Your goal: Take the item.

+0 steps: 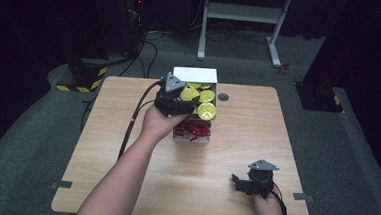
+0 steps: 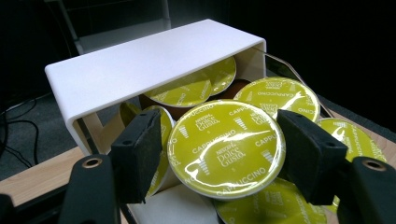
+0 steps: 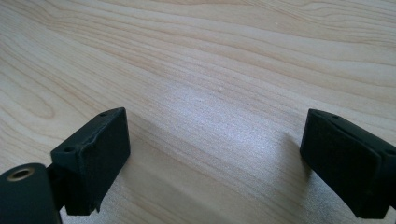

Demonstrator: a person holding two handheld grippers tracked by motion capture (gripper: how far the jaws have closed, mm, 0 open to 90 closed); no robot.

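Note:
A yellow-green Dolce Gusto cappuccino capsule (image 2: 226,149) sits between the pads of my left gripper (image 2: 224,156), both of which touch its rim. In the high view the left gripper (image 1: 178,106) is at the white capsule box (image 1: 195,74), over several more yellow-green capsules (image 1: 207,111). The box's white cover (image 2: 140,60) arches over the capsules farther back (image 2: 196,86). My right gripper (image 1: 239,183) rests low near the table's front right, open, with bare wood between its pads (image 3: 100,154).
Red wrapped pieces (image 1: 192,132) fill the box's front compartment. A dark round grommet (image 1: 223,97) is set in the wooden table (image 1: 125,158) right of the box. A white desk frame (image 1: 244,13) stands on the floor beyond the table.

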